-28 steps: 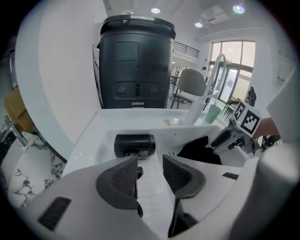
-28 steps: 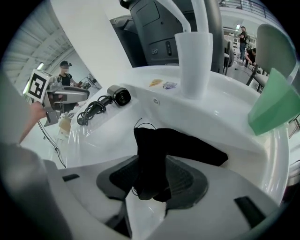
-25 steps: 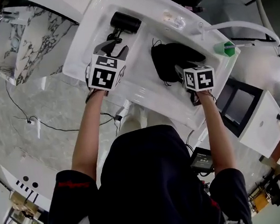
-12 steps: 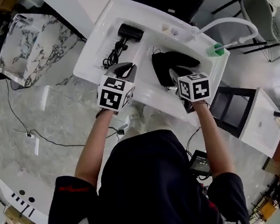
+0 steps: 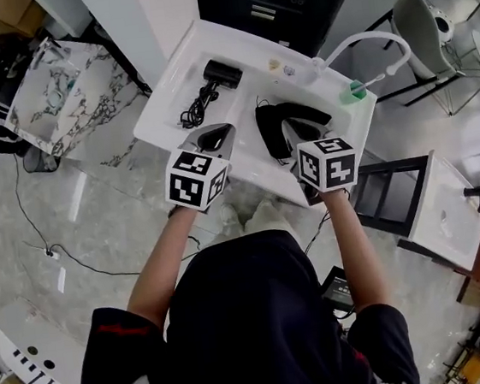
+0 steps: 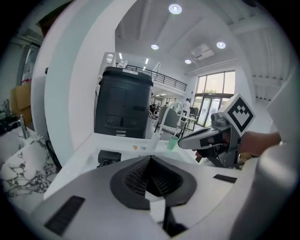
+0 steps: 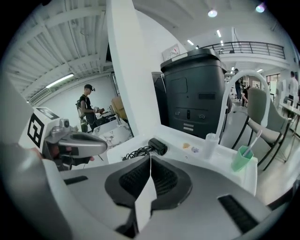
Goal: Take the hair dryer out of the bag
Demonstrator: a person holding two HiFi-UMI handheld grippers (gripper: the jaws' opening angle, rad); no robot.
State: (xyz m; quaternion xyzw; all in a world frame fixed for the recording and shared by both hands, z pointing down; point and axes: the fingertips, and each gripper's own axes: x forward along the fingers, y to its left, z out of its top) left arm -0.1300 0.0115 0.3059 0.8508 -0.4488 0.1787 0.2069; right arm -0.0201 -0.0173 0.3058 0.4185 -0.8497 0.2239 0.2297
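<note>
My left gripper (image 5: 221, 131) and right gripper (image 5: 293, 127), jaws just closed together on nothing, hang apart over the counter's (image 5: 161, 105) near edge, with open air around both. Ahead on the left, the hair dryer (image 5: 221, 73) and its coiled cord (image 5: 198, 105) fill the far part. The black bag (image 5: 269, 132) lies below my right gripper. A bare white strip runs between cord and bag. A green cup (image 5: 352, 92) and an arching white tube (image 5: 361, 42) crowd the far right corner, and a dark cabinet (image 5: 274, 2) walls the back
</note>
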